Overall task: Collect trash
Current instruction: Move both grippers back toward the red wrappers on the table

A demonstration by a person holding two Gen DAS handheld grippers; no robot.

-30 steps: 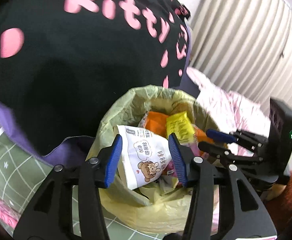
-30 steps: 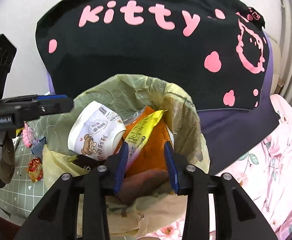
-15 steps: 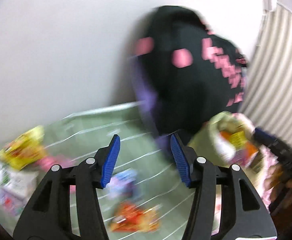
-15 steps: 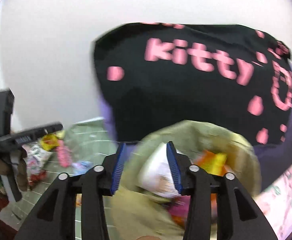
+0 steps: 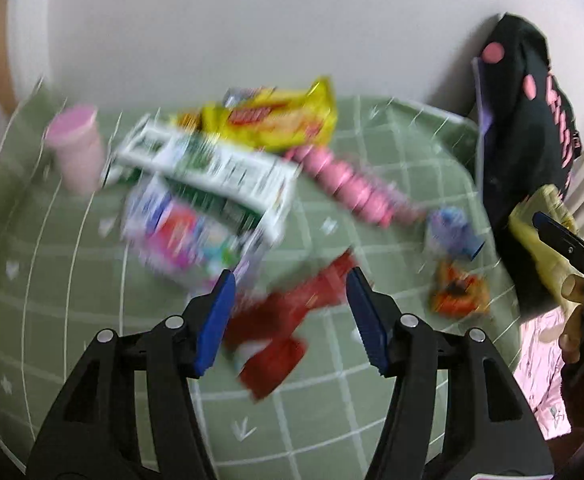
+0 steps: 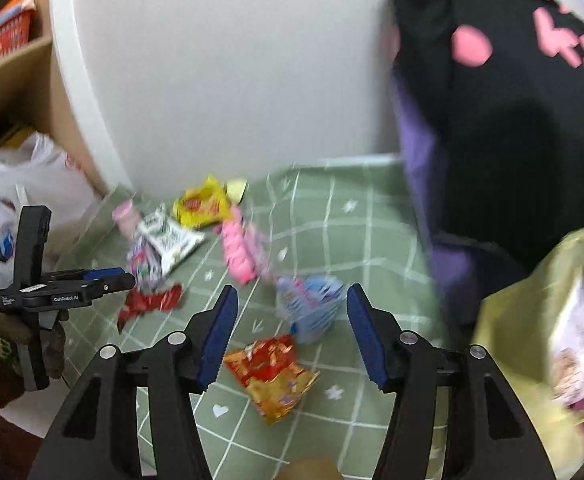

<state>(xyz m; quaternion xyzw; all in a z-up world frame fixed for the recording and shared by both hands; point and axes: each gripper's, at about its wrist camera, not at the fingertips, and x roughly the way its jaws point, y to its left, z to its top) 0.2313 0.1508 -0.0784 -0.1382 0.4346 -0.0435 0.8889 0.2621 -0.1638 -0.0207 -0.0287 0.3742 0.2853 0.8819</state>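
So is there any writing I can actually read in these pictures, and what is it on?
"GenRobot.AI": on the side of the left gripper, seen from the right wrist.
Pink letters on the black bag: cut off and blurred, unreadable.
Print on the yellow packet, white box and red wrapper: blurred, unreadable.

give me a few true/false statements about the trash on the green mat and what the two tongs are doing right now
1. Both tongs are open and hold nothing: left tongs, right tongs. True.
2. The red wrapper lies on the green mat in front of the left tongs. True.
3. The yellow snack bag is in the trash bag. False: it lies on the mat near the wall.
4. The mat is bare. False: several wrappers and a pink cup remain.
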